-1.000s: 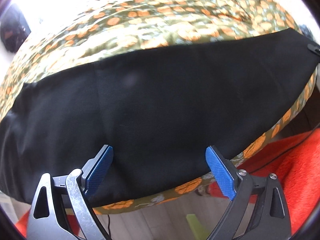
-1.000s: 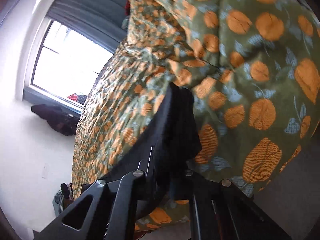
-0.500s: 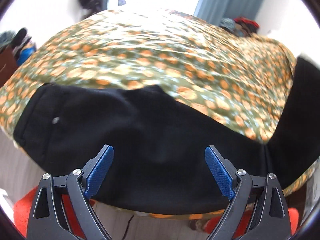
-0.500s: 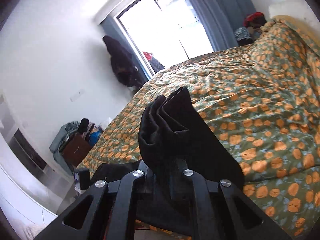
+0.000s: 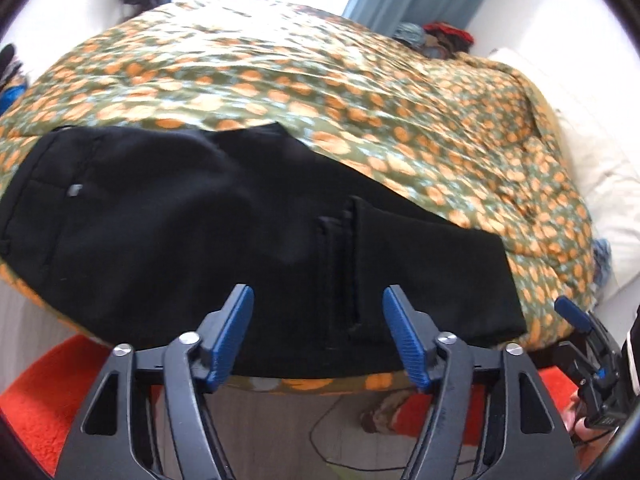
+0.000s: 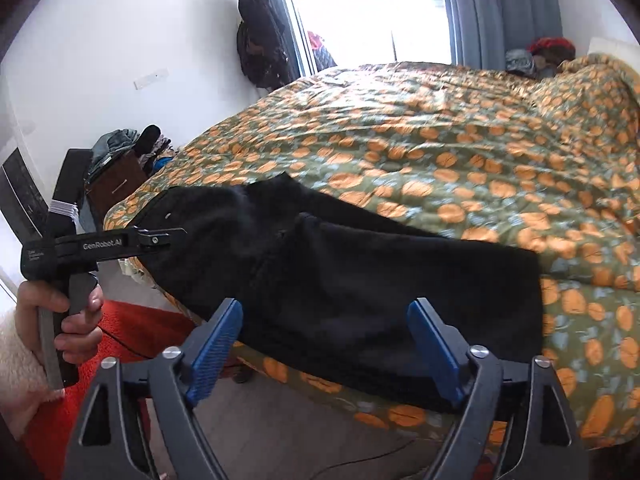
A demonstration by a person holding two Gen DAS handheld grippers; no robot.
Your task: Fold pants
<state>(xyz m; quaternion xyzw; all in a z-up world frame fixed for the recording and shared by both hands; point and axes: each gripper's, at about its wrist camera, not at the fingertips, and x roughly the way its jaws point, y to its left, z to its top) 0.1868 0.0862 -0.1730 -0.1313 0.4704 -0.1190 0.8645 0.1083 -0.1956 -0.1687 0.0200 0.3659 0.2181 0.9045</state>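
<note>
Orange-patterned bedspread (image 6: 460, 152) carries the black pants (image 6: 360, 272), folded near its front edge. Right gripper (image 6: 324, 344) is opening, left gripper (image 5: 318, 332) closing, both empty. Slippery quilt could let the overhanging fold slide floorward

a bed with an orange-patterned quilt (image 6: 460, 152) fills the frame; a bright window (image 6: 368, 8) with grey-blue curtains (image 6: 504, 4) sits at top, white wall (image 6: 120, 40) upper left, red rug (image 5: 44, 392) lower left.

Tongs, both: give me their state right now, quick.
Left tongs: closing, nothing between them; they hang in front of the pants.
Right tongs: opening, holding nothing.
</note>
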